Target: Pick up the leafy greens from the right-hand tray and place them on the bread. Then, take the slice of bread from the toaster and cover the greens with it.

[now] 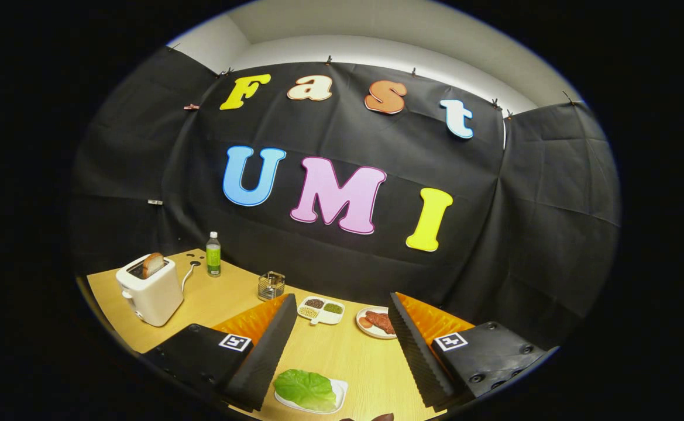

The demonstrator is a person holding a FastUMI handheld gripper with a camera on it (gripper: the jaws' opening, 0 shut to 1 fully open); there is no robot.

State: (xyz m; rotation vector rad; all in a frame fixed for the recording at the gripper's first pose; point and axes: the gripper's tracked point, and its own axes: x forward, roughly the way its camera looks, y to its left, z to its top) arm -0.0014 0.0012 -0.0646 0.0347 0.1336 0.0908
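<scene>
Lying between the wide-open gripper [342, 356] fingers, leafy greens [305, 389] rest on a tray [338, 393].

Table [342, 351] presents as light wood-grain laminate, smooth with a slight sheen. Toaster [150, 289] shows a smooth, glossy plastic shell; the bread slice [153, 264] in its slot looks dry and matt, and the bottle [213, 254] is clear plastic. Gripper [339, 351], fingers spread wide apart, carries ridged, matt pads [265, 356]; the leafy greens [305, 389] look crinkled and faintly shiny on a smooth glazed tray [339, 390].
</scene>
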